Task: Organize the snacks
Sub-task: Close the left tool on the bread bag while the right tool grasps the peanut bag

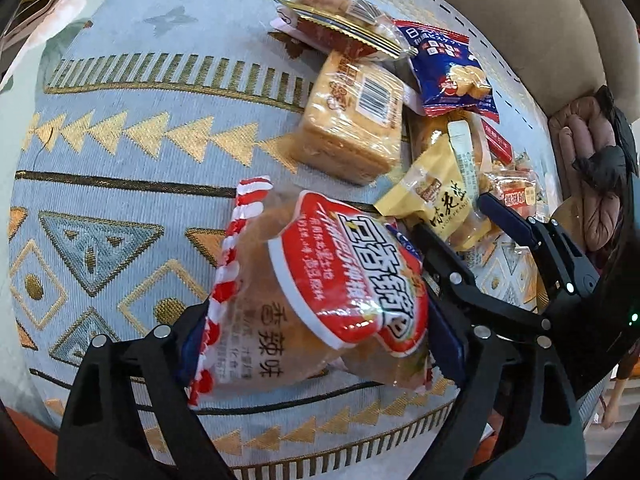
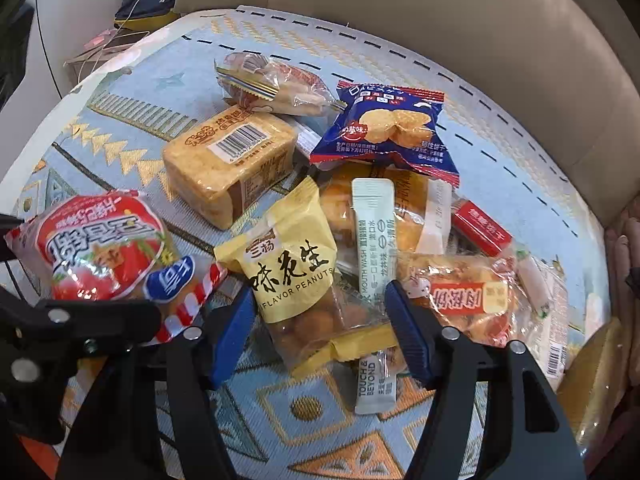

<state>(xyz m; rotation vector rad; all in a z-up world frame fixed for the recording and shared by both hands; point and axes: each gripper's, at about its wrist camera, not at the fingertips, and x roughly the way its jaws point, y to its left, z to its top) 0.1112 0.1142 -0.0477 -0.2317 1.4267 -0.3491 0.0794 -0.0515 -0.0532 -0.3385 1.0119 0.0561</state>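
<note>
The left gripper (image 1: 320,344) is closed on a red-and-white plastic snack bag with a clear window (image 1: 320,300), its blue pads pressing the bag from both sides just above the light blue woven cloth with gold triangles (image 1: 120,184) that covers the counter. The right gripper (image 2: 320,332) stands wide apart, its fingers on either side of a yellow peanut packet with a clear lower half (image 2: 296,276); whether the pads touch the packet is hard to tell. Under that packet lies a pale green mouthwash sachet (image 2: 374,232), and just right of it an orange-labelled clear snack pack (image 2: 464,296). Beyond these, a clear-wrapped block of golden cake with a barcode label (image 2: 228,164) rests on the cloth. Near it, a dark blue biscuit bag with red edges (image 2: 388,128) leans on the pile, beside a clear-wrapped pastry with a gold serrated seal (image 2: 272,84). A beige cushioned seat (image 2: 440,20) borders the far side.
</note>
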